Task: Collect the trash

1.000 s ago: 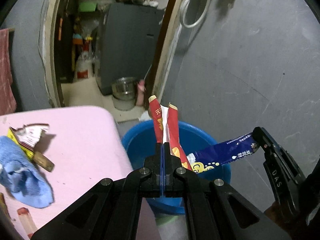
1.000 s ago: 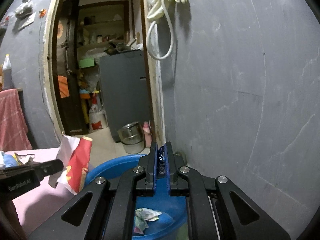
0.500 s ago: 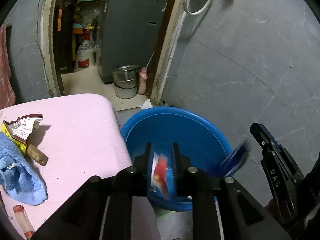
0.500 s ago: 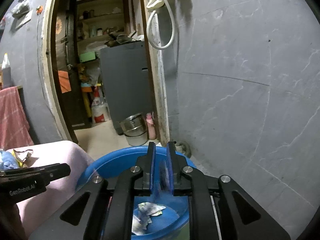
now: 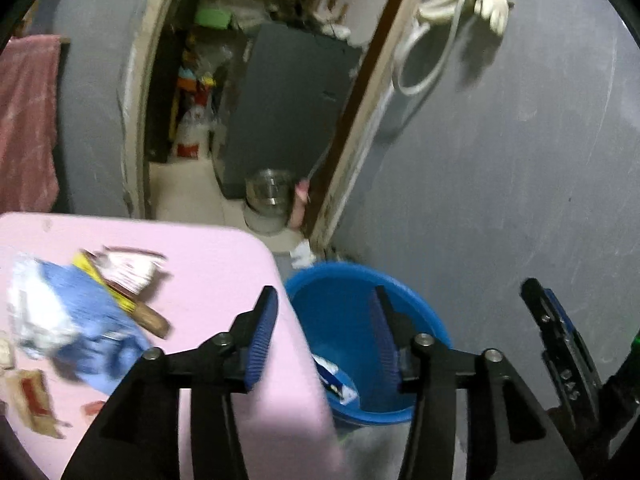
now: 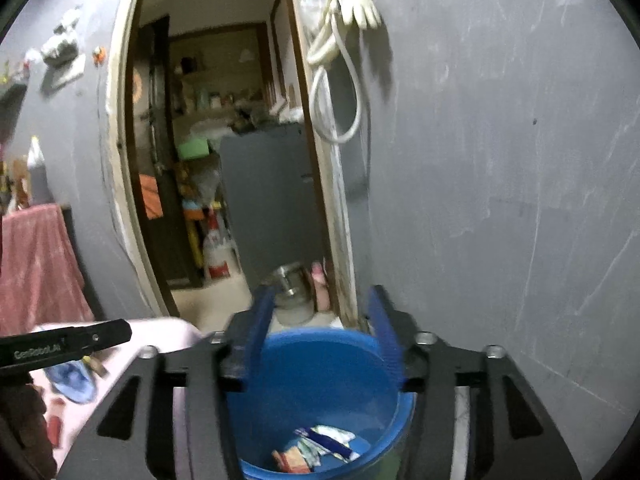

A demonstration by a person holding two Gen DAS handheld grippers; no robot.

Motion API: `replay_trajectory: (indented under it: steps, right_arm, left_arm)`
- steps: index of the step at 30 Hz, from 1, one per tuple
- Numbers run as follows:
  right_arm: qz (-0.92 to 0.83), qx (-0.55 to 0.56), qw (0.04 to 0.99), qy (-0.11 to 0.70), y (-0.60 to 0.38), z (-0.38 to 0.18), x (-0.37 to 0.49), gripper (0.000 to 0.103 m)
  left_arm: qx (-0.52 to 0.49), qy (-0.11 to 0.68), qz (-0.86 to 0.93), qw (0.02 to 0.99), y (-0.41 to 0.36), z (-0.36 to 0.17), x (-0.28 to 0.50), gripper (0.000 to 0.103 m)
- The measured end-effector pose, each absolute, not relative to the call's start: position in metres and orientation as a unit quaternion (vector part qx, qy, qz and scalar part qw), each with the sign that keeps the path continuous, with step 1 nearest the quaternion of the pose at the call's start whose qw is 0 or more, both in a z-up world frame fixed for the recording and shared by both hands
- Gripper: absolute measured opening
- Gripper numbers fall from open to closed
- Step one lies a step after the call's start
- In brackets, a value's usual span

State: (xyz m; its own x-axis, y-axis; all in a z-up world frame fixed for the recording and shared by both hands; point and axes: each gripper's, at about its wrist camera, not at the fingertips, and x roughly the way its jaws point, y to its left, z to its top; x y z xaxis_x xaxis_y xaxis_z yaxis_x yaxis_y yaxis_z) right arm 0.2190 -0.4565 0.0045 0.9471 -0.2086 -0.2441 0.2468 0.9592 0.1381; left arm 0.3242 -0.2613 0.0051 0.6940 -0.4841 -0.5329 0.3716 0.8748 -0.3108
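Note:
A blue plastic bin stands on the floor beside the pink table; it also shows in the right wrist view. Wrappers lie at its bottom, a blue and white one visible in the left wrist view. My left gripper is open and empty above the table's edge and the bin. My right gripper is open and empty above the bin; it appears in the left wrist view. Torn wrappers, a brown stub and a red packet lie on the table.
A blue cloth lies on the table among the trash. A grey wall rises behind the bin. An open doorway shows a grey cabinet and a steel pot. A hose and glove hang on the wall.
Both grippers opened. The red wrapper dropped from the left and the blue wrapper from the right; both now lie in the bin. The left gripper swung slightly left towards the table.

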Motion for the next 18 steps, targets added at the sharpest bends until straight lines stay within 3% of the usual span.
replay_trajectory:
  steps: [2,6,8,13,14,18]
  right_arm:
    - [-0.111,0.080,0.985,0.102,-0.448,0.016,0.210,0.053]
    - [-0.096,0.079,0.989,0.077,-0.431,0.035,0.193,0.076]
    - [-0.085,0.076,0.991,0.066,-0.420,0.047,0.184,0.079]
    - [-0.065,0.066,0.994,0.052,-0.393,0.066,0.169,0.099]
    - [-0.061,0.064,0.995,0.049,-0.388,0.069,0.167,0.101]
    - [-0.046,0.058,0.996,0.040,-0.368,0.078,0.156,0.103]
  left_arm:
    - [-0.090,0.294,-0.228,0.924,-0.247,0.018,0.316,0.050]
    - [-0.088,0.257,-0.216,0.938,-0.219,0.044,0.297,0.061]
    - [-0.089,0.237,-0.207,0.945,-0.206,0.054,0.286,0.072]
    - [-0.092,0.192,-0.186,0.959,-0.172,0.076,0.261,0.084]
    - [-0.091,0.186,-0.181,0.961,-0.166,0.079,0.255,0.091]
    - [-0.088,0.161,-0.160,0.970,-0.143,0.088,0.233,0.093]
